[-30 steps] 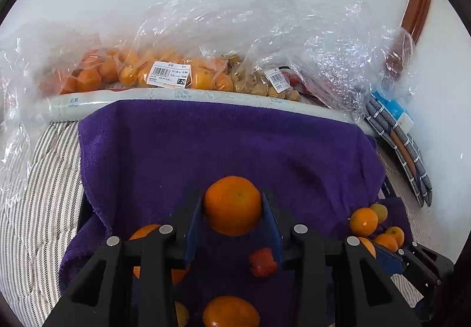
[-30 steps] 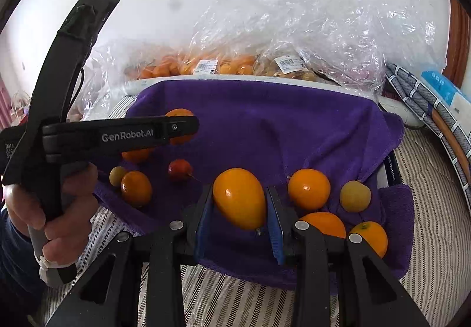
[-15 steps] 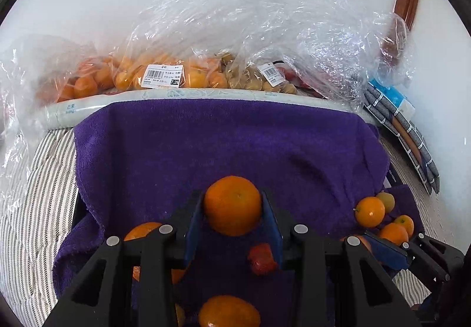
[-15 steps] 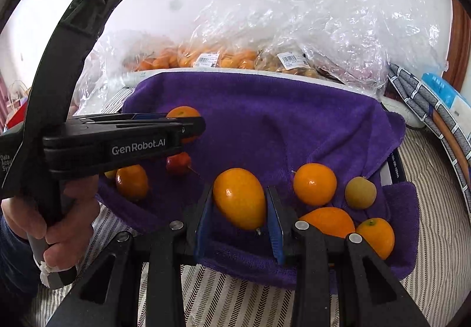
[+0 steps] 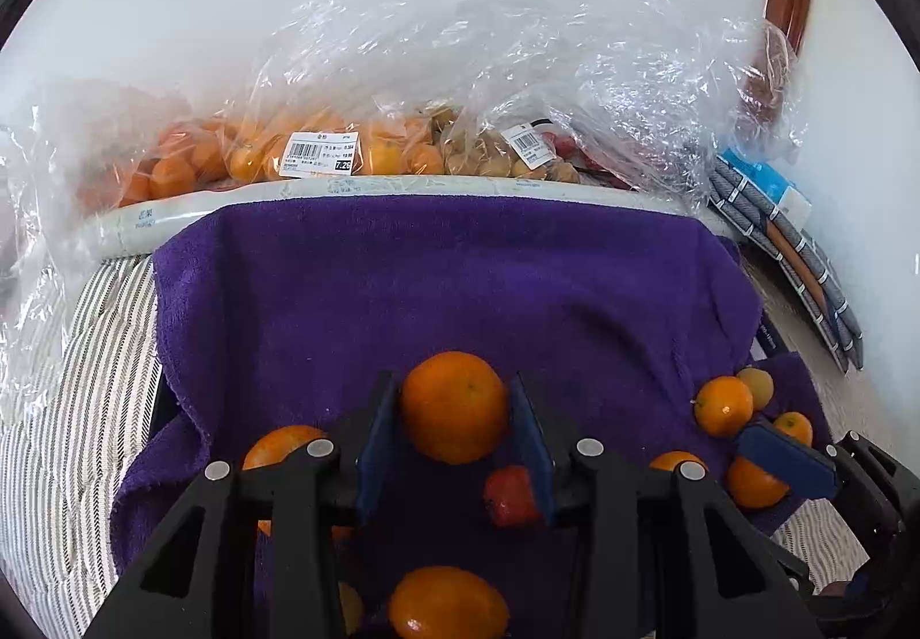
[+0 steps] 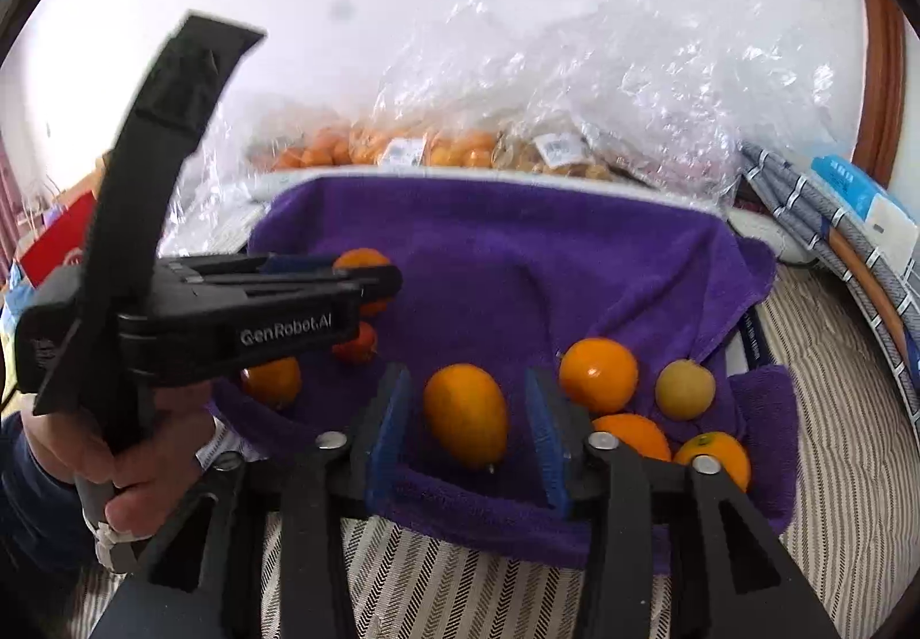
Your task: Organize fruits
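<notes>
My left gripper (image 5: 454, 409) is shut on a round orange (image 5: 454, 406) and holds it above the purple towel (image 5: 460, 282). Under it lie a small red fruit (image 5: 509, 495) and more oranges (image 5: 448, 604). My right gripper (image 6: 467, 420) is open, its blue pads standing apart from an oval orange-yellow fruit (image 6: 467, 414) on the towel (image 6: 517, 259). To its right sit several oranges (image 6: 598, 374) and a yellowish fruit (image 6: 685, 389). The left gripper (image 6: 368, 282) also shows in the right wrist view with its orange.
Clear plastic bags of oranges (image 5: 247, 156) and brownish fruit (image 5: 494, 156) lie behind the towel against the white wall. A white roll (image 5: 345, 196) runs along the towel's far edge. Striped bedding (image 5: 75, 380) surrounds it. Folded grey cloths (image 5: 793, 259) lie at right.
My right gripper has opened and let go of the oval fruit, which now rests on the towel. My left gripper still holds its orange and has shifted slightly.
</notes>
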Tool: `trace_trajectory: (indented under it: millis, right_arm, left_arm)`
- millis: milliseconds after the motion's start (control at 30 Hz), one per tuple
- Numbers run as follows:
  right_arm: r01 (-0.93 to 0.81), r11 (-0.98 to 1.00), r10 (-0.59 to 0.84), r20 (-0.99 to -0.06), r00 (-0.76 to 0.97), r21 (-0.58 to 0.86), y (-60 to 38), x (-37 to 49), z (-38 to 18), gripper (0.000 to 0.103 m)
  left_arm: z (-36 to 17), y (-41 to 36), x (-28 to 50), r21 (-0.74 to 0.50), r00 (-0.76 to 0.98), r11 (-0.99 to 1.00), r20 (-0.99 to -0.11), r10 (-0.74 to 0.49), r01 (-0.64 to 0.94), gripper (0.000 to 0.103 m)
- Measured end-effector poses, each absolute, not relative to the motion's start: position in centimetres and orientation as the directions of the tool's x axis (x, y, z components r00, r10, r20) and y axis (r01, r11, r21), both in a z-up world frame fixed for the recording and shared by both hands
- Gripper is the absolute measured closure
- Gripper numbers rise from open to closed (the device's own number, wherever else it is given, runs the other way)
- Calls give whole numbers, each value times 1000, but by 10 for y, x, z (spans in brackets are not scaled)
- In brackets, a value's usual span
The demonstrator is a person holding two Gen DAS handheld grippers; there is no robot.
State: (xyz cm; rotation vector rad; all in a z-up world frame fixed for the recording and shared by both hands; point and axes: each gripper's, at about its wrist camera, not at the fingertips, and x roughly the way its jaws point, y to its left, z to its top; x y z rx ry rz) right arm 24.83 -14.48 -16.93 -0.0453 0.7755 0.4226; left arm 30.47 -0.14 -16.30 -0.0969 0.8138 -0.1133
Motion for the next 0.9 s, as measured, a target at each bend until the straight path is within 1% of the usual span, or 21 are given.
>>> trace_trajectory:
  millis: [100, 267, 333, 433, 500, 567, 600, 667, 800, 867, 900]
  right_arm:
    - [-389, 913, 364, -667, 650, 119, -147, 246, -164, 52]
    - [-379, 919, 354, -653, 670, 110, -150, 243, -161, 47]
    - [-373, 919, 360, -644, 675, 123, -154, 241, -156, 47]
    - [-340, 928, 356, -640, 681, 154, -160, 236, -144, 46]
    - [-329, 930, 353, -642, 681, 162, -162, 229, -132, 39]
    - [-305, 942, 321, -640, 699, 140, -163, 219, -120, 34]
    - [-294, 947, 307, -641, 703, 131, -164, 213, -114, 30]
    - [-260, 958, 273, -651, 709, 119, -167, 201, -104, 27]
    - [-207, 970, 236, -679, 696, 124, -178, 175, -86, 27]
    - [-185, 975, 218, -693, 687, 124, -184, 162, -77, 27]
    - [-170, 979, 201, -702, 683, 115, -186, 154, -72, 27]
  left_arm:
    - [-158, 3, 302, -136, 692, 989, -709, -136, 55, 55]
    - [-149, 5, 296, -138, 701, 989, -700, -138, 58, 49]
    - [-144, 3, 292, -108, 707, 992, -697, -118, 59, 47]
    - [-136, 9, 275, -73, 722, 996, -687, -81, 41, 40]
    - [-131, 14, 264, -58, 723, 998, -689, -57, 23, 39]
    - [-124, 19, 252, -51, 720, 999, -693, -40, 6, 39]
    - [-119, 22, 244, -58, 720, 998, -693, -37, -4, 37]
    - [-111, 26, 230, -73, 722, 997, -691, -37, -19, 34]
    - [-92, 26, 191, -82, 729, 996, -683, -31, -34, 27]
    - [-84, 25, 173, -79, 733, 996, -680, -32, -30, 26]
    - [-81, 24, 164, -78, 735, 997, -678, -33, -27, 24]
